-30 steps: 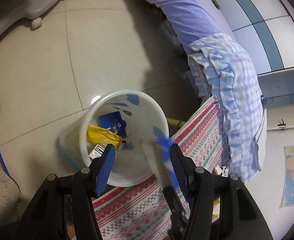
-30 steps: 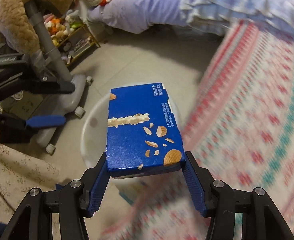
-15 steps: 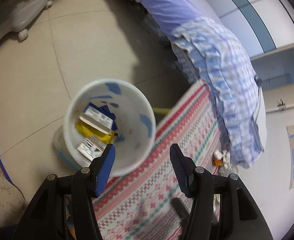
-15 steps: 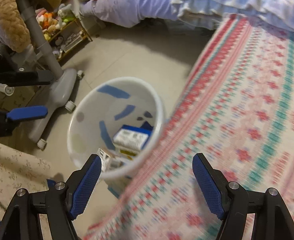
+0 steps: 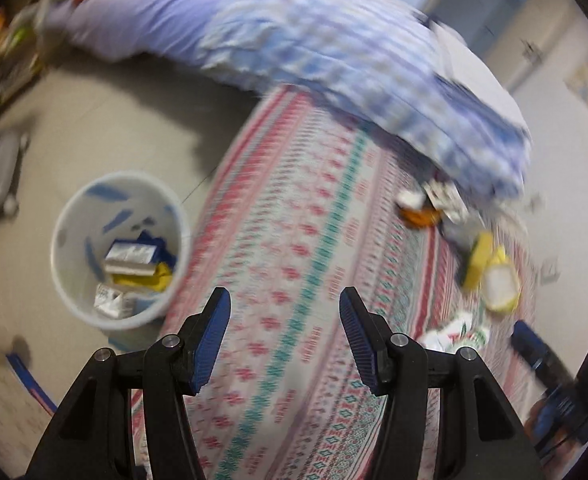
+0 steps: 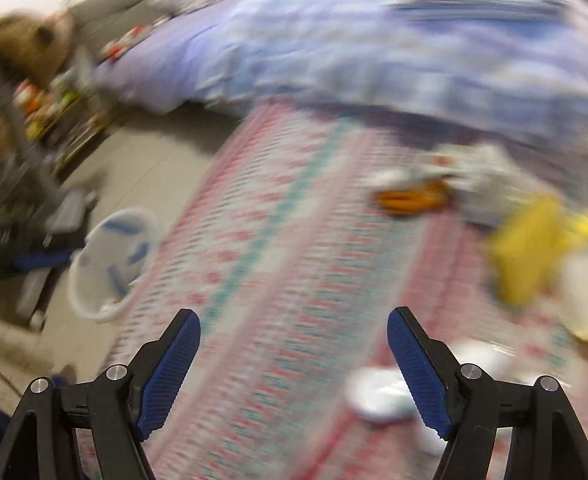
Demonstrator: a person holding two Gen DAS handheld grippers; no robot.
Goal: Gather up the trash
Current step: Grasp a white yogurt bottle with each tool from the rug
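Left tool point(image 5: 281, 334) half open, empty. Right tool point(image 6: 294, 354) wide, jaws still parting, nothing between. Trash bin point(image 5: 120, 254) at ten o'clock. Yellow carton point(image 6: 521, 254) on rug point(image 6: 294, 240) at two o'clock, blurred: likely light, crushable; grip across flat faces.

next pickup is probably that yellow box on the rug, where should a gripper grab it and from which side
Grip the yellow box across its narrow closed end, coming down from above. It seems to lie on the rug with a pale opened flap beside it, a looser, worse hold. Blur hides its exact pose. The right gripper, open and empty, looks nearer.
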